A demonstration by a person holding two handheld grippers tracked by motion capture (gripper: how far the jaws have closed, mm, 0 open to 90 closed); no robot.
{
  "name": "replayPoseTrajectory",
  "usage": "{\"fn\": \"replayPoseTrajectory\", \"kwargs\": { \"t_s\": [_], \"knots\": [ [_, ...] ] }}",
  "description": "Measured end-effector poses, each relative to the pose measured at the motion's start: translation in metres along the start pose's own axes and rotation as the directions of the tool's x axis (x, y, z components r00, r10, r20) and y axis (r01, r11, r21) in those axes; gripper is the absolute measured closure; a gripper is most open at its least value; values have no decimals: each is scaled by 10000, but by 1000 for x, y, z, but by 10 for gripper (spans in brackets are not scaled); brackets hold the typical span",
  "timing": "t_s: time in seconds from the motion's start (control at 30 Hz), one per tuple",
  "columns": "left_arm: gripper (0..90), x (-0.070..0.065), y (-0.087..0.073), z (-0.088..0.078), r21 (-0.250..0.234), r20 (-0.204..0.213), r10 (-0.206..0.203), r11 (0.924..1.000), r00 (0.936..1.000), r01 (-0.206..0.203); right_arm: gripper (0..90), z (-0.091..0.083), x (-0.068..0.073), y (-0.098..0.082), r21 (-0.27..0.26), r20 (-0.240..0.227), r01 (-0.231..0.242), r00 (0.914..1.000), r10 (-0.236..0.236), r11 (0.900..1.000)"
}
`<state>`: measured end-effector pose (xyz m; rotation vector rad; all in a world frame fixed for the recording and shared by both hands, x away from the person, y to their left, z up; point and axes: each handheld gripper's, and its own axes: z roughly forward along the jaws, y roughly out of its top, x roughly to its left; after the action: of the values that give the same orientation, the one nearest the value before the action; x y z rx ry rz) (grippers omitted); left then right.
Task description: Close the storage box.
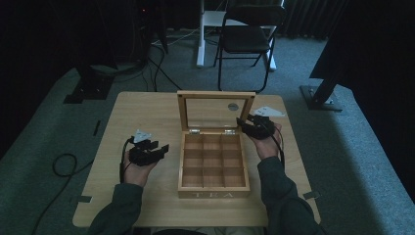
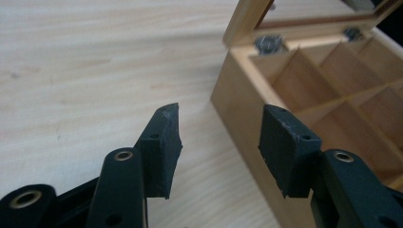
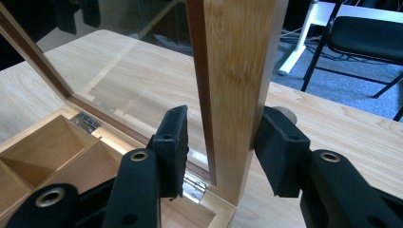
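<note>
Wooden tea box (image 1: pixel 213 166) marked "TEA" stands open at the table's (image 1: pixel 147 107) centre.

All nine compartments are empty; the glass lid (image 1: pixel 216 108) stands upright. The right gripper (image 3: pixel 221 135) straddles the lid's side rail, one pad touching it, a gap at the other. The left gripper (image 2: pixel 219 137), jaws apart and holding nothing, hovers beside the box's left wall. The right gripper view shows the hinge (image 3: pixel 192 186).
</note>
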<state>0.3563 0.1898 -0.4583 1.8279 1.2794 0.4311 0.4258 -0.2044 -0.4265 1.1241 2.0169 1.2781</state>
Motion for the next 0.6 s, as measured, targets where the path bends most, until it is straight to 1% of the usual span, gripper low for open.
{"fn": "replayPoseTrajectory", "kwargs": {
  "t_s": [0.27,0.37,0.43,0.5,0.57,0.6],
  "knots": [
    [526,-10,27,5,-254,155,134,9996,9998,-130,539,-4,3,-1,-14,10,38,10000,-38,10000],
    [548,-14,35,8,-284,179,237,9993,9996,-232,587,-9,2,-1,-224,71,-186,9998,187,9996],
    [564,-17,39,10,-304,206,254,9992,9995,-247,591,-14,-1,1,-467,49,-489,9988,491,9977],
    [578,-19,43,13,-330,254,235,9992,9994,-227,593,-15,-3,2,-494,-106,-685,9976,681,9964],
    [581,-20,47,15,-321,292,276,9991,9992,-266,586,-14,-2,2,-353,-101,-492,9988,489,9982],
    [580,-20,50,17,-318,242,334,9990,9991,-327,561,-13,-1,1,-344,-174,-298,9994,293,9990]
  ]
}}
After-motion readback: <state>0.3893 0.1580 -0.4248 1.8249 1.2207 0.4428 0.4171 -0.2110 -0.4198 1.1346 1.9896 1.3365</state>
